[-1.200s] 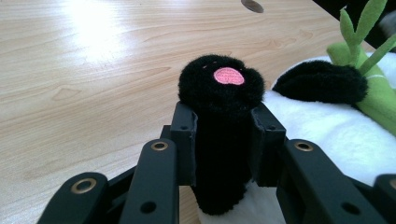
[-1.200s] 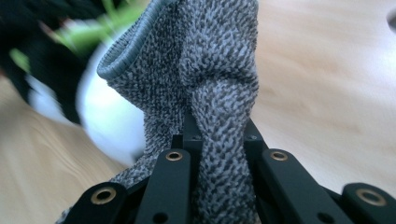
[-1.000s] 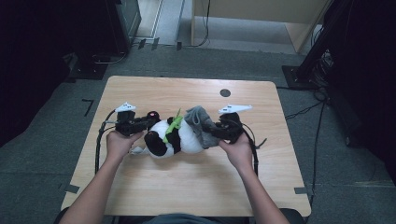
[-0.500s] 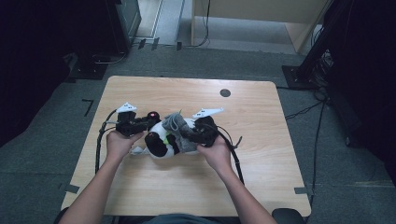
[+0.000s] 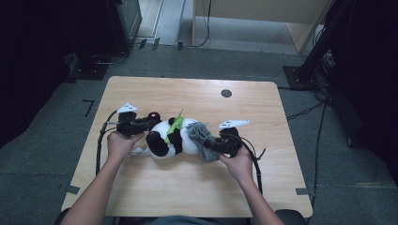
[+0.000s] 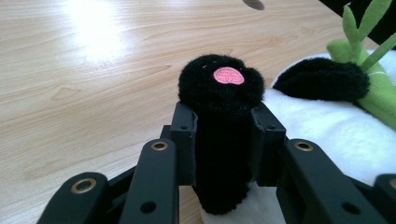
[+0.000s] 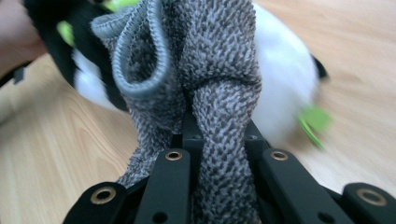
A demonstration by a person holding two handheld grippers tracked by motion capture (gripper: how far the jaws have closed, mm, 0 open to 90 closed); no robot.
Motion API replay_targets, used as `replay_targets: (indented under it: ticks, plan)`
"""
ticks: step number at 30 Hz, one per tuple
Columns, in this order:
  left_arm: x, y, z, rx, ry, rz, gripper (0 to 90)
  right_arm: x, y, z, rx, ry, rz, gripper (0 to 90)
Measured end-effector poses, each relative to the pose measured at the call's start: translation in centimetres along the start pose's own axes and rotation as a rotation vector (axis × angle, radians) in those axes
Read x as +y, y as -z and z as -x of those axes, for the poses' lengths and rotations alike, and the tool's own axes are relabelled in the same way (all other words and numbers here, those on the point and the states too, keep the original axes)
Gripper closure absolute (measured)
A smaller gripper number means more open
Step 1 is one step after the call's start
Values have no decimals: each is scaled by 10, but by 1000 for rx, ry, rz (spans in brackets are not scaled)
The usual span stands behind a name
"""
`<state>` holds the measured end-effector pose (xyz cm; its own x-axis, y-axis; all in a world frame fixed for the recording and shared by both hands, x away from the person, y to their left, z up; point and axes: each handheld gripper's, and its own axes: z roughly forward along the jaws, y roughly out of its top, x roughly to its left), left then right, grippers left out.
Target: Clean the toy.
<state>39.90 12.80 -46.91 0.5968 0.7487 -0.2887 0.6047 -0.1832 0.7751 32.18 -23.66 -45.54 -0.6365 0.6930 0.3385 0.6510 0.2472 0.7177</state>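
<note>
High view: plush panda [image 5: 171, 138] lying on its side near the middle of the wooden bench [image 5: 187, 192], green bamboo sprig [image 5: 176, 124] on its chest, grey knitted sock [image 5: 202, 138] bunched at its right-hand end. Held from both ends, apparently so the toy stays put while the sock is worked over a limb.

Left gripper view: black plush paw [image 6: 223, 107] with a pink pad [image 6: 228, 75] standing up between the jaws, pinched from both sides. Probably an anchoring grip, keeping the body from sliding as the other end is pulled.

Right gripper view: sock [image 7: 205, 70] drawn up in a tight fold between the jaws, squeezed nearly together on the fabric, ribbed cuff gaping open toward the white body. Blurred beyond that, so impossible to tell whether any limb sits inside the cuff yet.

Left gripper [image 5: 148, 124] and right gripper [image 5: 211, 147] both low over the bench, hands behind them, cables trailing back toward the person. Dark round hole [image 5: 226, 93] in the bench well apart from all this, toward the far edge.
</note>
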Motion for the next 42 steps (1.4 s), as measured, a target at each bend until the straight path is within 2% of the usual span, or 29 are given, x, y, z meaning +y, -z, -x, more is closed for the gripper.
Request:
replay_targets:
  ticks: [3, 7, 10, 11, 13, 14, 16, 19, 23, 27, 35, 40, 42]
  plan:
    - [0, 0, -1, -6, 6, 3, 681, -10, 3, 11, -5, -41, -5, 801]
    - [-1, 0, 0, -4, 2, 5, 681, -14, 3, 18, -39, -45, -25, 801]
    - [-1, 0, -1, -5, 14, 8, 681, -18, 4, 25, -74, -58, -41, 802]
    - [-1, 0, -2, -5, 17, 7, 681, -20, 3, 29, -87, -75, -47, 801]
    - [-2, 0, -2, -4, 23, 10, 680, -25, 0, 37, -85, -115, -50, 801]
    - [-2, 0, -2, -2, 24, 10, 680, -27, -3, 41, -100, -135, -69, 801]
    - [-1, 1, -2, 0, 20, 8, 679, -28, -4, 45, -121, -146, -91, 801]
    - [-1, 2, -2, -3, 33, 6, 679, -22, 10, 45, -129, -144, -38, 801]
    - [0, 2, -1, -2, 35, 6, 679, -1, 32, 28, -112, -99, 54, 801]
    - [1, 4, 0, -5, 28, 1, 679, 17, 34, 7, -71, -51, 82, 801]
    - [1, 5, 1, -5, 24, 2, 680, 53, 3, -40, 25, 58, 67, 801]
    - [2, 5, 1, -5, 30, -3, 680, 66, -24, -67, 64, 127, 24, 801]
    - [1, 5, 1, -5, 37, -4, 681, 70, -31, -77, 83, 142, 24, 801]
